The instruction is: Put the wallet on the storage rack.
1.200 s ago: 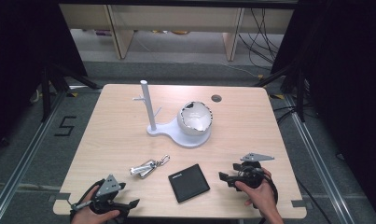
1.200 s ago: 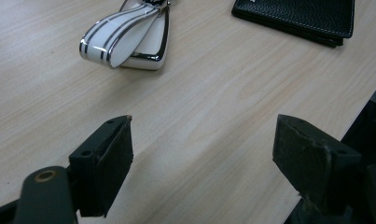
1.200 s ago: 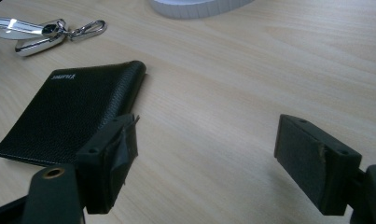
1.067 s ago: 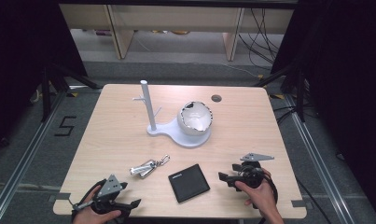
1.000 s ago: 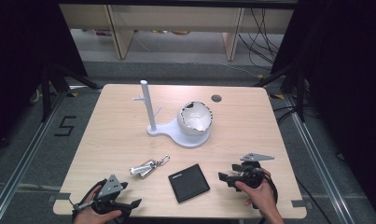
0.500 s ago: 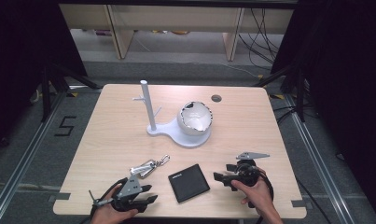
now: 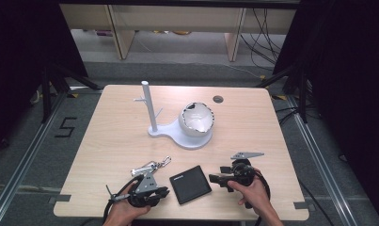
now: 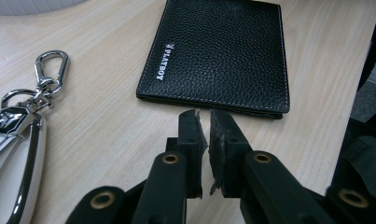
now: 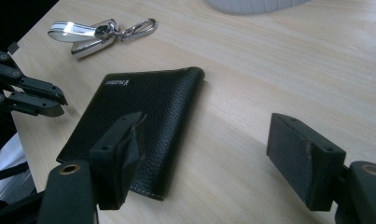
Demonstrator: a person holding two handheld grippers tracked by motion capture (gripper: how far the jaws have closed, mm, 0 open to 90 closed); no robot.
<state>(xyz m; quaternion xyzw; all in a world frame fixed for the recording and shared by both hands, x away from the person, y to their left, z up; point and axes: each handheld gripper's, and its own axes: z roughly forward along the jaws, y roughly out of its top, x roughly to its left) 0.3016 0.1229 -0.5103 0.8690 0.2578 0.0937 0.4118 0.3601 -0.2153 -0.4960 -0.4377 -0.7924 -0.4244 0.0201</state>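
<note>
A black leather wallet (image 7: pixel 190 183) (image 8: pixel 218 51) (image 9: pixel 134 116) lies flat near the table's front edge. A silver car key with a carabiner clip (image 7: pixel 149 165) (image 8: pixel 13 140) (image 9: pixel 92 32) lies just to its left. My left gripper (image 7: pixel 166 191) (image 8: pixel 203 116) sits low on the table, its tips a little short of the wallet's near-left edge, shut with nothing between them. My right gripper (image 7: pixel 211 178) (image 9: pixel 209 135) is at the wallet's right side and stands wide open. One of its fingers (image 9: pixel 122 149) is over the wallet's edge, the other over bare wood.
A white stand (image 7: pixel 152 129) with an upright post and small pegs carries a jagged white bowl (image 7: pixel 196 120) at mid-table. A round cable hole (image 7: pixel 218 99) is at the back. Beyond the table (image 7: pixel 107 141) are low shelves. The front edge is close behind both hands.
My left gripper has moved right from the table's front left corner to the wallet's left edge. My right gripper has shifted slightly left toward the wallet. Wallet and key have not moved.
</note>
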